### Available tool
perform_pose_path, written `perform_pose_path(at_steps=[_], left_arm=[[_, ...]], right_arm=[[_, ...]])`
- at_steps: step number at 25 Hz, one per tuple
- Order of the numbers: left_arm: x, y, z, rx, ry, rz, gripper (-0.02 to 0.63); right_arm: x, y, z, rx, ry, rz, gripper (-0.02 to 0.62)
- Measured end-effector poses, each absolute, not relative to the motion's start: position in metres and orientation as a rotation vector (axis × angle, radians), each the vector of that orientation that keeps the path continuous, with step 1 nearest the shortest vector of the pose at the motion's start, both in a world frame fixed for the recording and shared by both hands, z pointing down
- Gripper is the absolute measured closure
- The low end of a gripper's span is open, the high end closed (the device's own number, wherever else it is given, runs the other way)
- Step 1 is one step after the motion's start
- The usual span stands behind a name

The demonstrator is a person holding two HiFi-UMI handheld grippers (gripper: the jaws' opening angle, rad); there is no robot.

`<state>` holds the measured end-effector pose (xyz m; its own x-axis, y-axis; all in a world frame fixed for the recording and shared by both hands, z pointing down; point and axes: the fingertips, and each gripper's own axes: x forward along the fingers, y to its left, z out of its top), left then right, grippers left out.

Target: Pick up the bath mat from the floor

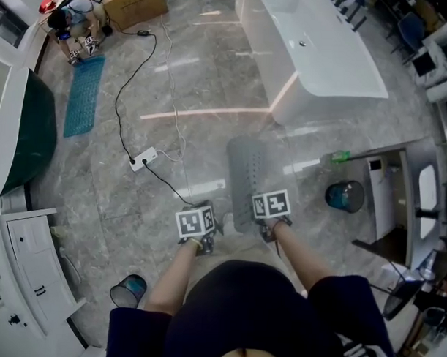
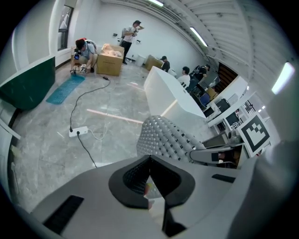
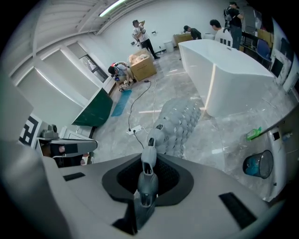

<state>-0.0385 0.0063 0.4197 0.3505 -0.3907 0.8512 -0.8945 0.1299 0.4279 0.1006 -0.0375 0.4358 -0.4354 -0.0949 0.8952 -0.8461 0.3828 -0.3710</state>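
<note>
A grey knobbly bath mat point(image 1: 246, 171) hangs from both grippers, its far end trailing toward the white bathtub. In the head view my left gripper point(image 1: 205, 230) is at the mat's near left corner and my right gripper point(image 1: 273, 212) at its near right edge. In the left gripper view the jaws of the left gripper point(image 2: 152, 186) are closed on a thin pale sliver of the mat point(image 2: 163, 135). In the right gripper view a folded edge of the mat point(image 3: 180, 123) is pinched in the right gripper point(image 3: 145, 186).
A power strip point(image 1: 144, 159) and its black cable lie on the marble floor left of the mat. A teal mat point(image 1: 83, 96) lies far left by a crouching person point(image 1: 72, 19) and a cardboard box point(image 1: 134, 4). The bathtub point(image 1: 316, 53) stands ahead. Blue bins point(image 1: 345, 195) point(image 1: 128, 289) flank me.
</note>
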Motion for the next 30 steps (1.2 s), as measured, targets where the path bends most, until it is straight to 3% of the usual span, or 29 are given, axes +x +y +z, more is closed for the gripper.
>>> perform_pose_path(at_steps=[17, 30], left_arm=[[-0.057, 0.033, 0.361, 1.521, -1.234, 0.512, 0.606], [-0.072, 0.043, 0.358, 1.489, -1.258, 0.470, 0.606]], right_arm=[[0.073, -0.009, 0.353, 0.849, -1.941, 1.186, 0.543], [0.063, 0.016, 0.343, 0.828, -1.966, 1.186, 0.544]])
